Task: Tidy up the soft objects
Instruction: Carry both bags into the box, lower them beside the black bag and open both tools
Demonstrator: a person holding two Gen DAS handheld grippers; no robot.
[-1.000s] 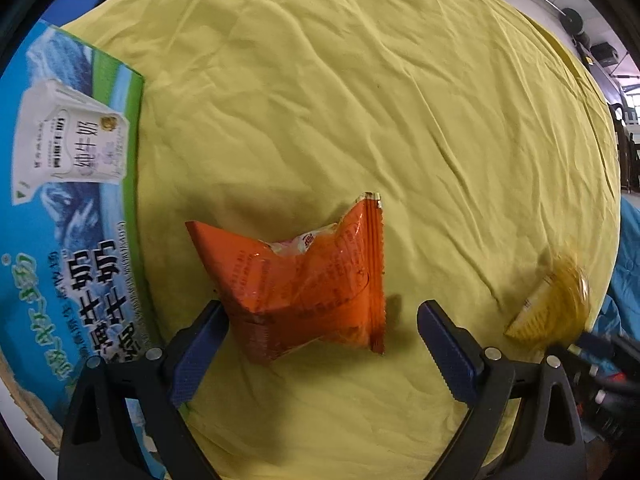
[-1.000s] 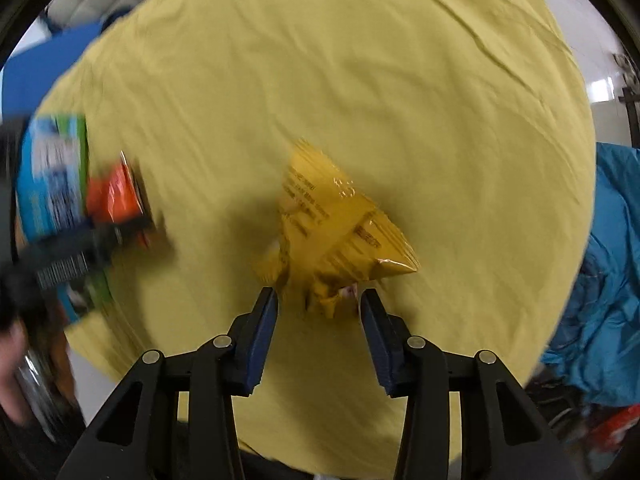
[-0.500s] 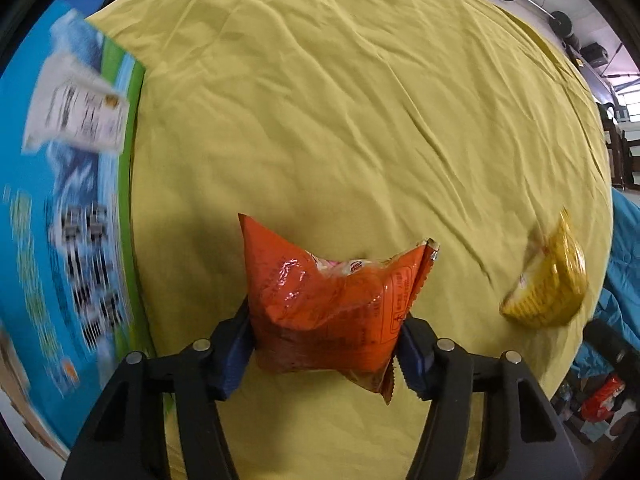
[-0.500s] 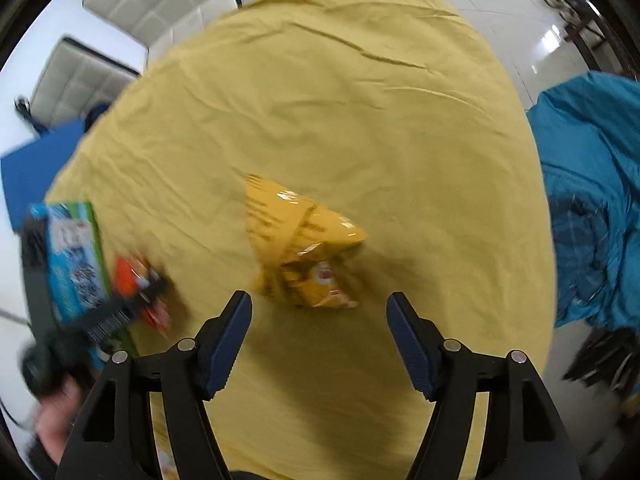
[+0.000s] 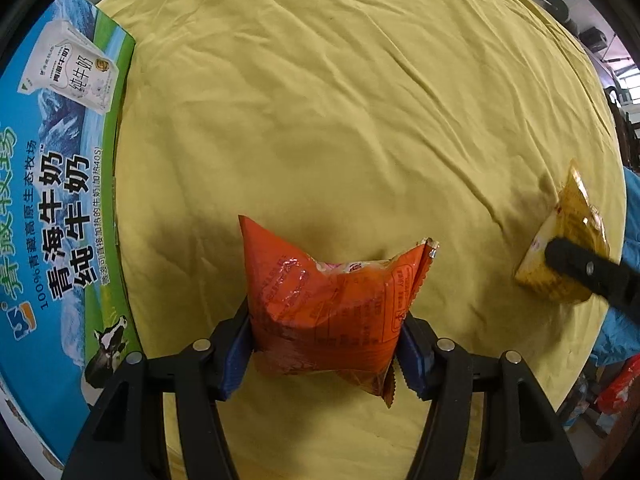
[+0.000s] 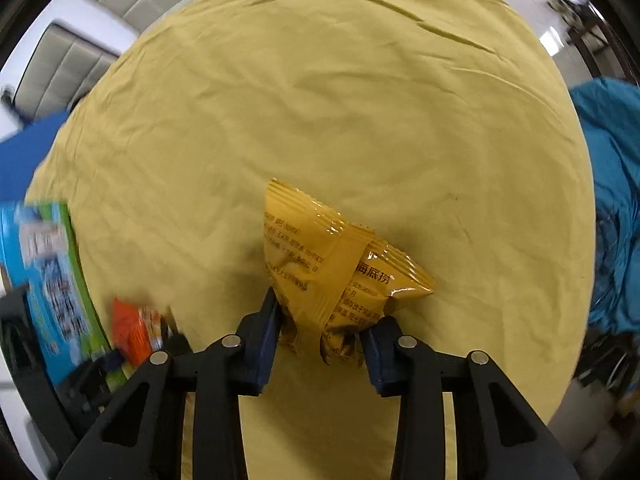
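Note:
An orange snack packet (image 5: 328, 304) sits between the blue pads of my left gripper (image 5: 325, 344), which is shut on its lower part, above the yellow tablecloth (image 5: 340, 100). A yellow snack packet (image 6: 332, 264) is pinched at its lower end by my right gripper (image 6: 320, 336), which is shut on it. The yellow packet also shows in the left wrist view (image 5: 560, 248) at the far right with a black finger (image 5: 588, 270) across it. The orange packet shows blurred in the right wrist view (image 6: 134, 330) at lower left.
A blue and green milk carton box (image 5: 56, 208) lies along the table's left edge, also blurred in the right wrist view (image 6: 52, 280). Blue fabric (image 6: 612, 200) hangs off the right side. White chairs (image 6: 80, 64) stand beyond the far edge.
My left gripper closed on the orange packet and holds it. My right gripper opened half a second ago, then closed again on the yellow packet's lower end.

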